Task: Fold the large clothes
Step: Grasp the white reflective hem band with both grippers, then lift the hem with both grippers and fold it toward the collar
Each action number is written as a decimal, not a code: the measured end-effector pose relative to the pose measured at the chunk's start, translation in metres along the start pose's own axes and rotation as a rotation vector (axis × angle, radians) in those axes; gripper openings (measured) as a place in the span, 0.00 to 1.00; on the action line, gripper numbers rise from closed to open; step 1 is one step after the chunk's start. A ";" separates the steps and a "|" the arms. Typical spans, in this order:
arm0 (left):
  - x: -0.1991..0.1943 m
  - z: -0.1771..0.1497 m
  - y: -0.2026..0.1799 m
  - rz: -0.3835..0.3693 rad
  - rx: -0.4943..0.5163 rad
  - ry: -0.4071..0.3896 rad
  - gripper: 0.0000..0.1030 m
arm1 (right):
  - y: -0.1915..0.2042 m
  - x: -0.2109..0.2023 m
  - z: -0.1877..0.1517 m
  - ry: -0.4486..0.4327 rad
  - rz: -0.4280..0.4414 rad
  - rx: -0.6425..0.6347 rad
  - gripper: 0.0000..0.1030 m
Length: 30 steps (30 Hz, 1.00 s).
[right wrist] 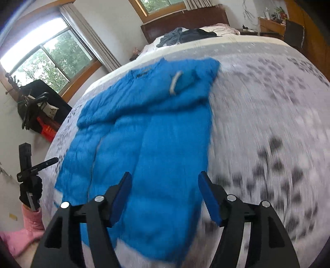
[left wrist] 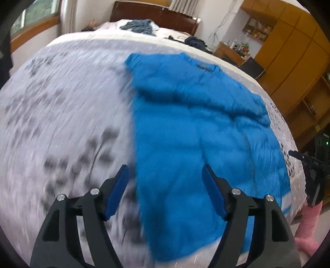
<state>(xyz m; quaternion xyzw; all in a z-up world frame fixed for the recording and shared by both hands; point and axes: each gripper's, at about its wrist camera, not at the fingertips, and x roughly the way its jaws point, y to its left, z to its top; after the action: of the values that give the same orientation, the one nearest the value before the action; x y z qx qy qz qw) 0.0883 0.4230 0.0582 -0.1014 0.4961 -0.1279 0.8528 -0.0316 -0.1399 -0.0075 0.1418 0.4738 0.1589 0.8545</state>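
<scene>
A bright blue padded jacket (left wrist: pixel 185 127) lies flat on the bed's grey patterned cover (left wrist: pixel 61 123), collar toward the headboard and sleeves folded in over the body. My left gripper (left wrist: pixel 165 169) hovers open above its lower hem, nothing between the blue pads. In the right wrist view the same jacket (right wrist: pixel 160 134) shows a white-striped cuff (right wrist: pixel 175 83) near the collar. My right gripper (right wrist: pixel 165 175) is open above the lower half, empty. Each gripper shows at the other view's edge, held by a black-gloved hand (right wrist: pixel 31 189) with a pink sleeve (left wrist: pixel 309 222).
Dark clothes (left wrist: pixel 140 25) are piled by the wooden headboard (left wrist: pixel 156 14) at the far end of the bed. Wooden wardrobes (left wrist: pixel 292 51) and a cluttered desk (left wrist: pixel 231 51) stand on one side; a window (right wrist: pixel 51 55) and a black bag (right wrist: pixel 39 103) on the other.
</scene>
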 end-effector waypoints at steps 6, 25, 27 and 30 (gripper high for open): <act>-0.014 -0.052 0.009 -0.061 -0.049 0.044 0.72 | 0.003 -0.018 -0.051 0.001 0.002 0.006 0.68; 0.005 -0.096 -0.019 -0.168 -0.068 0.102 0.45 | 0.019 0.001 -0.109 0.064 0.083 0.022 0.31; 0.004 -0.096 -0.015 -0.179 -0.098 0.093 0.32 | 0.017 -0.004 -0.108 0.047 0.103 0.028 0.20; 0.001 -0.094 -0.012 -0.224 -0.137 0.073 0.20 | 0.019 -0.016 -0.105 0.003 0.143 0.022 0.15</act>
<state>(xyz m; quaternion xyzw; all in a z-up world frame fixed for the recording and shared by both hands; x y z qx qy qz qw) 0.0055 0.4073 0.0151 -0.2091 0.5199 -0.1917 0.8057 -0.1321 -0.1196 -0.0420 0.1843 0.4656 0.2143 0.8386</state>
